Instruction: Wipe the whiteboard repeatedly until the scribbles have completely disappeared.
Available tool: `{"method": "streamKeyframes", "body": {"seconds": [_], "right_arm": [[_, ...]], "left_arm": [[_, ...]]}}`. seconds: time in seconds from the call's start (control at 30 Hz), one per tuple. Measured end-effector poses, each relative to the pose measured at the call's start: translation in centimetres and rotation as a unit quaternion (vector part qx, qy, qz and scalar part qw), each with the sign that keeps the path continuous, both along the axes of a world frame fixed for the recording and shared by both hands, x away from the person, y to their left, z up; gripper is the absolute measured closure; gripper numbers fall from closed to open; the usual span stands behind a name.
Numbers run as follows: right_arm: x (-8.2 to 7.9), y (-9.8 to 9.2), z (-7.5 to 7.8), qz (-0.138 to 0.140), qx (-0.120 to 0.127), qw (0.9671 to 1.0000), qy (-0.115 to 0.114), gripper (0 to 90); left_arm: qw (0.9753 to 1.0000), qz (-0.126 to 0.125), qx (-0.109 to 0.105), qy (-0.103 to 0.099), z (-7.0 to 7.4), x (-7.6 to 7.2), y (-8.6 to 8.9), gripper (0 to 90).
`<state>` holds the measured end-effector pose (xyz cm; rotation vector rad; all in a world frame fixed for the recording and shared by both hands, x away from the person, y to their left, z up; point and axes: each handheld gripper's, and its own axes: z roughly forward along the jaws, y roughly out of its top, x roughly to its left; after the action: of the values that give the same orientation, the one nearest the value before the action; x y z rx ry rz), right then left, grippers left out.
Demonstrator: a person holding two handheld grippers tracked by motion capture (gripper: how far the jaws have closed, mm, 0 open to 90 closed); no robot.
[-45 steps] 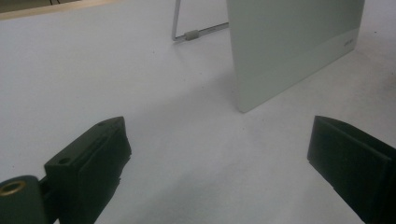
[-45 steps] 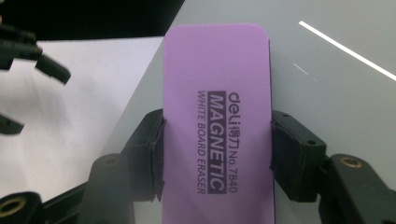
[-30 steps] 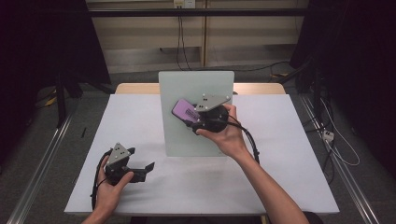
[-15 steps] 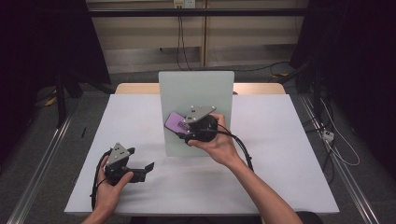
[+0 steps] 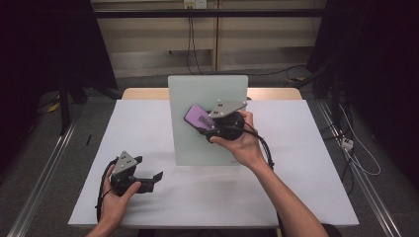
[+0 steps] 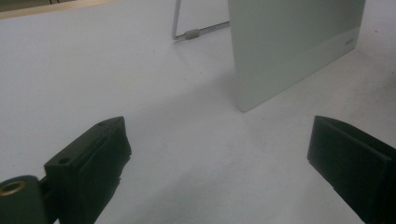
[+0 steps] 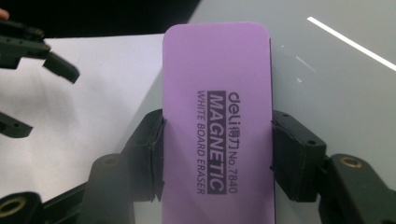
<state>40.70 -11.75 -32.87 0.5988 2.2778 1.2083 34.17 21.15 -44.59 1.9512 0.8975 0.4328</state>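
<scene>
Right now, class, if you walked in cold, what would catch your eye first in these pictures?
The purple eraser, printed "MAGNETIC WHITE BOARD ERASER", clamped in the right gripper against the pale upright board at the table's middle. Next, the left gripper, jaws apart, near the table's front left.

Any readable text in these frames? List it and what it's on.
"deli" plus two Chinese characters I can't make out, then "No. 7840": on the purple eraser held in the right hand-held gripper.
"MAGNETIC": same eraser, white letters in a dark bar.
"WHITE BOARD ERASER": same eraser, line below.
Small mark at the lower corner of the whiteboard: too blurred to read.
</scene>
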Motion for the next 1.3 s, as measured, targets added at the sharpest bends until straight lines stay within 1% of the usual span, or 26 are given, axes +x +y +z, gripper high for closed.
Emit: {"method": "streamKeyframes", "body": {"seconds": [0.1,0.17,0.2,0.4,0.63,0.77,0.97,1.07,1.13,1.3], "right_arm": [[0.0,-1.1,0.6,-0.011,0.007,0.9999,-0.007,42.3],[-0.1,-1.6,0.6,-0.013,0.009,0.9999,-0.007,42.3],[-0.2,-1.7,0.4,-0.013,0.006,0.9999,-0.007,42.3],[-0.8,-1.9,-1.1,-0.008,-0.004,1.0,0.0,42.3],[-1.7,-2.5,-3.3,-0.002,-0.009,0.9998,0.018,42.3],[-2.1,-2.3,-4.6,0.004,-0.019,0.9994,0.029,42.2],[-2.6,-2.2,-5.8,0.011,-0.028,0.9987,0.04,42.2],[-2.6,-2.4,-5.7,0.012,-0.034,0.9984,0.043,42.2],[-2.6,-2.7,-5.5,0.009,-0.034,0.9986,0.04,42.2],[-2.4,-4.4,-3.8,-0.015,-0.011,0.9996,0.022,42.2]], "left_arm": [[1.0,-0.001,0.003,0.0,0.0,0.0,0.0,5.3],[1.0,-0.002,0.002,-0.001,0.0,0.0,0.0,5.3],[1.0,-0.002,0.003,-0.001,0.0,0.0,0.0,5.3],[1.0,-0.001,0.002,0.0,0.0,0.0,-0.1,5.3],[1.0,-0.001,0.003,0.001,0.0,0.0,-0.1,5.3],[1.0,-0.002,0.004,0.001,-0.1,0.0,-0.2,5.3],[1.0,-0.002,0.004,0.002,-0.1,0.0,-0.2,5.3],[1.0,-0.001,0.004,0.002,-0.1,0.0,-0.1,5.3],[1.0,0.0,0.004,0.001,0.0,0.0,0.0,5.3],[1.0,-0.001,0.003,0.002,-0.1,0.0,-0.1,5.3]]}}
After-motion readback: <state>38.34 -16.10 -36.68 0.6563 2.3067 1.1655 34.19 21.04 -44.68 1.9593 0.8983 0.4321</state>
